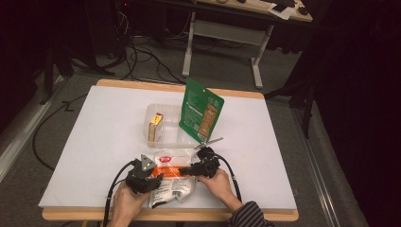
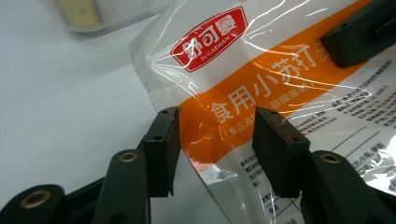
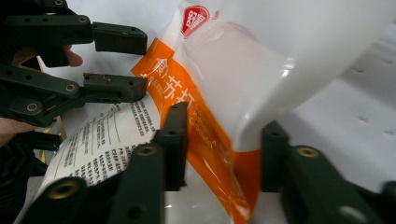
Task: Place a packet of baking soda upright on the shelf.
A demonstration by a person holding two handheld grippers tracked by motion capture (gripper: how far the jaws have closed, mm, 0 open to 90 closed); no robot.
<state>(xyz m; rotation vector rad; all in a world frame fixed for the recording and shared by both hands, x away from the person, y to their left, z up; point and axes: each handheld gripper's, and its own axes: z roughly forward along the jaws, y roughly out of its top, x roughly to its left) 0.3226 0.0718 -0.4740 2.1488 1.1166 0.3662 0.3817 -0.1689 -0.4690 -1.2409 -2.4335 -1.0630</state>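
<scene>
A white and orange printed plastic bag (image 1: 172, 187) lies flat near the table's front edge. My left gripper (image 1: 160, 176) reaches over its left end from the left. In the left gripper view my left gripper (image 2: 215, 114) stands open astride the bag (image 2: 261, 74), with bare table showing between one pad and the bag's edge. My right gripper (image 1: 185, 170) comes in from the right. Its jaws (image 3: 227, 119) press on the bag's orange band (image 3: 219, 154), which bulges up between them. The left gripper (image 3: 142, 65) faces it just beyond.
Behind the bag stands a clear plastic tub (image 1: 150, 111) with a small yellow box (image 1: 155, 126) inside. A green pouch (image 1: 201, 113) stands upright at its right side, and a small metal piece (image 1: 210, 142) lies before it. Bare white tabletop (image 1: 94, 137) spreads left and right.
</scene>
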